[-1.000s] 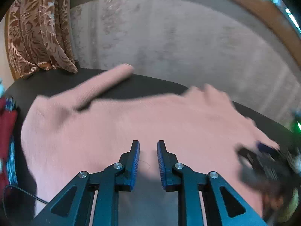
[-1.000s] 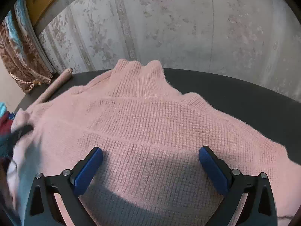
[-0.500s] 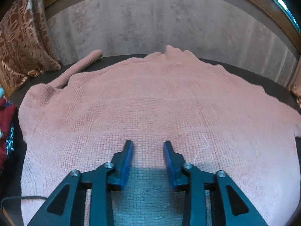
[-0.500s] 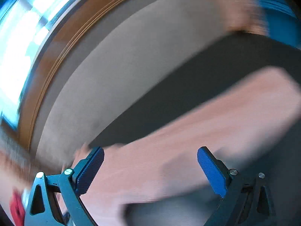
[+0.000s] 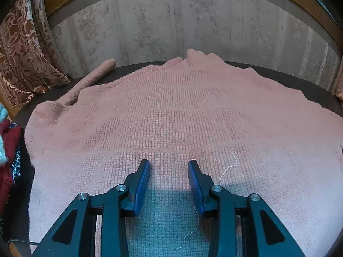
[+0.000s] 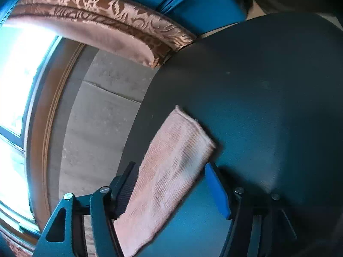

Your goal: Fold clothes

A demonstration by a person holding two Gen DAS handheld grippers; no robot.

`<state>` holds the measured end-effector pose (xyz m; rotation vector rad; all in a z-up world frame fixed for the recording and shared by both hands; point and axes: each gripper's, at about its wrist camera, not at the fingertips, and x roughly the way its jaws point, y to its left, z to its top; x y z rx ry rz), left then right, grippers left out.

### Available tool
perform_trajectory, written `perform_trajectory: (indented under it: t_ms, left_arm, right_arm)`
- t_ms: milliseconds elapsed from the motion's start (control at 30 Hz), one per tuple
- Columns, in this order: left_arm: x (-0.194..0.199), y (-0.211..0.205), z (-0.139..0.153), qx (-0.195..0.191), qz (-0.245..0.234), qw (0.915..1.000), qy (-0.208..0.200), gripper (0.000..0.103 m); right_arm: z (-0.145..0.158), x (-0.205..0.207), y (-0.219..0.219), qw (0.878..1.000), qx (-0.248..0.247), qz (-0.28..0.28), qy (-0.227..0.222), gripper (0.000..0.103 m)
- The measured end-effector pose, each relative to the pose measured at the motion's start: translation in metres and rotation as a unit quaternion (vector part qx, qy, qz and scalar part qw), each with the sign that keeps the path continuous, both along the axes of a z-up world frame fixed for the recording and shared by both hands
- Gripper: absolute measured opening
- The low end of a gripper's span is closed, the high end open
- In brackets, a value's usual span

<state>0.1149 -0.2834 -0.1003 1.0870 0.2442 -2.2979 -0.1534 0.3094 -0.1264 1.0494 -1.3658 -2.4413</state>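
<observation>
A pink knitted sweater (image 5: 171,117) lies spread flat on a dark round table (image 5: 300,83), collar at the far side. One sleeve (image 5: 94,77) stretches out to the far left. My left gripper (image 5: 169,171) hovers open over the sweater's near part, nothing between its blue pads. In the right wrist view, the other sleeve (image 6: 171,160) lies on the dark table (image 6: 268,107), its cuff end pointing away. My right gripper (image 6: 171,184) is open with the sleeve lying between its fingers; the left finger (image 6: 126,184) touches the sleeve's edge.
Brown patterned curtains (image 5: 23,53) hang at the left and another curtain (image 6: 107,32) beyond the table in the right wrist view. Red and blue clothes (image 5: 9,150) are piled at the table's left edge. A pale patterned wall (image 5: 171,27) stands behind the table.
My right gripper has swung away from the sweater's body to the right sleeve and narrowed its opening around it. My left gripper shifted over the sweater's centre and opened a little wider.
</observation>
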Motion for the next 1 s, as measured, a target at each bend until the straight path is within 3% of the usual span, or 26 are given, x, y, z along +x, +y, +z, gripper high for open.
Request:
perform_trajectory:
  t_ms: [67,267,333,367,433,467,533,833,1000]
  left_arm:
    - [0.0,0.0,0.0,-0.001,0.0,1.0,-0.001,0.037]
    - [0.0,-0.002,0.0,0.001,0.0,1.0,0.001,0.037]
    - [0.0,-0.003,0.0,0.003,0.0,1.0,0.002,0.037]
    - [0.0,-0.003,0.0,0.004,0.0,1.0,0.003,0.037]
    - [0.001,-0.004,0.0,0.005,0.0,1.0,0.004,0.037]
    - [0.001,-0.004,0.0,0.006,0.0,1.0,0.005,0.037]
    - [0.001,-0.005,0.0,0.007,-0.001,1.0,0.006,0.037]
    - [0.001,-0.005,0.0,0.013,-0.002,0.9999,0.011,0.038]
    - [0.002,-0.007,0.0,0.02,-0.003,0.9997,0.017,0.038]
  right_arm:
    - [-0.003,-0.01,-0.006,1.0,0.023,0.005,-0.008,0.07]
    - [-0.004,-0.018,-0.027,0.997,0.076,0.023,0.004,0.09]
    - [-0.005,-0.021,-0.034,0.995,0.097,0.03,0.002,0.091]
    - [-0.006,-0.022,-0.034,0.995,0.1,0.027,-0.004,0.089]
    - [-0.012,-0.023,-0.03,0.996,0.09,0.018,-0.02,0.05]
    - [-0.021,-0.024,-0.025,0.997,0.068,0.017,-0.039,0.005]
    - [-0.034,-0.024,-0.019,0.998,0.033,0.008,-0.054,0.004]
    - [0.005,-0.036,-0.039,0.998,-0.004,0.058,0.014,0.005]
    - [0.048,-0.05,-0.106,0.988,-0.005,0.14,0.067,0.005]
